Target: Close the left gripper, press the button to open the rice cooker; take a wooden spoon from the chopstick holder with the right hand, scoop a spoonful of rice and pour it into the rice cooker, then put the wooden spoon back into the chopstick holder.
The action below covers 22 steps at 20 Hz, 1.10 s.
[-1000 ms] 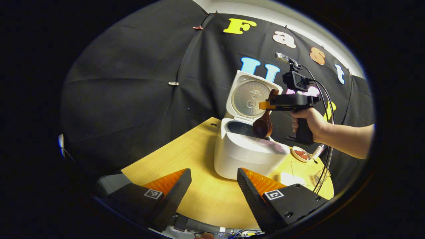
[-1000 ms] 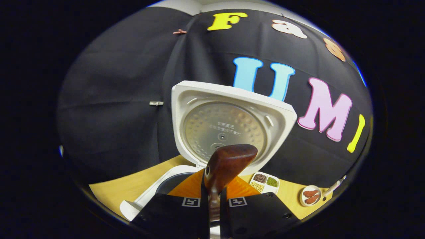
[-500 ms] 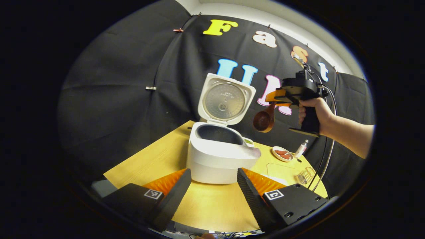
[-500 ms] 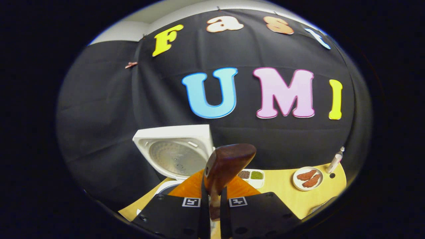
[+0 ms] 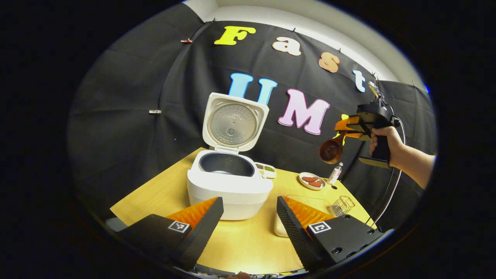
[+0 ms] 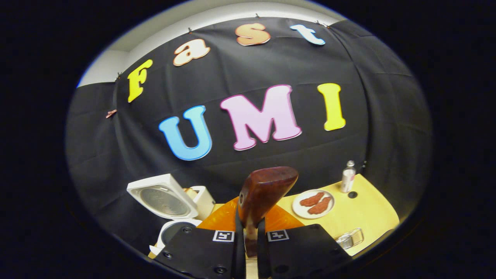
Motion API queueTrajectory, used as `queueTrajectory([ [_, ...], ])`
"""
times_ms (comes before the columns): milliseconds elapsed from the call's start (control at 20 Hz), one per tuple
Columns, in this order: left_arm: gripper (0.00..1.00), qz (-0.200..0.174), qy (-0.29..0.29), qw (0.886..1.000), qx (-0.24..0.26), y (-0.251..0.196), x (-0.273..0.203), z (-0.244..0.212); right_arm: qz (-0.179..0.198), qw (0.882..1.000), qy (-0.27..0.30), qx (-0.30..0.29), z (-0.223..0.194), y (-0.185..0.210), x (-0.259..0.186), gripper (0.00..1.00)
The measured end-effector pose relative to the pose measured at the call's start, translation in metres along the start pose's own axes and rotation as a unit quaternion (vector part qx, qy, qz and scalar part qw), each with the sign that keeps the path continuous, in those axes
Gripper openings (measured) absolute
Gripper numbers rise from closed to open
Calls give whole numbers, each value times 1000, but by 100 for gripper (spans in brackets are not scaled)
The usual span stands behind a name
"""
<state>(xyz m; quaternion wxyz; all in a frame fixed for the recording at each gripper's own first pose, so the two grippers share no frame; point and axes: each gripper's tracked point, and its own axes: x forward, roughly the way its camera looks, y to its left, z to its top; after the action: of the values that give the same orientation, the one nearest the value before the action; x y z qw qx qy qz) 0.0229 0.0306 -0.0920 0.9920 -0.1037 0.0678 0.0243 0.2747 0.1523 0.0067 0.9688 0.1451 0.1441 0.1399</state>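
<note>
From the left gripper view, going left to right: our left gripper sits low at the near edge of the table, its jaws apart and holding nothing. Just beyond it stands the cooker, lid tipped up and back, pot open. Right of the cooker lie a small seed tray, a plate and a bottle. Near the table's right front corner sits a wire holder.

Far right, a hand holds our right gripper high above the table. Its jaws are clamped on the handle of the spoon, whose bowl hangs down and to the left.

In the right gripper view, the spoon stands up between the closed fingers, and the holder lies low and to the right.

We judge the return comes next: the holder lies below the spoon, so the spoon's long axis must go in roughly upright. The right hand is the one nearer.
</note>
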Motion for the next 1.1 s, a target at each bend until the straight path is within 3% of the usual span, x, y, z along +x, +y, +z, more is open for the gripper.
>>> queueTrajectory([
  [250, 95, -1, 8, 1000, 17, -27, 6, 0, -64, 998, 7, 21, -1, -116, -19, 16],
  [500, 95, 15, 21, 999, 21, -48, 17, 4, -101, 993, 37, 51, -37, -197, -23, 16],
  [850, 95, 47, 34, 998, 36, -75, 28, 4, -133, 985, 85, 73, -98, -272, -6, 16],
  [900, 95, 53, 37, 997, 43, -77, 28, 3, -136, 984, 88, 78, -104, -280, -4, 12],
  [950, 95, 58, 38, 996, 48, -78, 30, 3, -139, 982, 92, 84, -110, -287, -2, 16],
  [1100, 95, 64, 46, 996, 46, -86, 37, 0, -146, 978, 113, 103, -137, -301, 4, 16],
])
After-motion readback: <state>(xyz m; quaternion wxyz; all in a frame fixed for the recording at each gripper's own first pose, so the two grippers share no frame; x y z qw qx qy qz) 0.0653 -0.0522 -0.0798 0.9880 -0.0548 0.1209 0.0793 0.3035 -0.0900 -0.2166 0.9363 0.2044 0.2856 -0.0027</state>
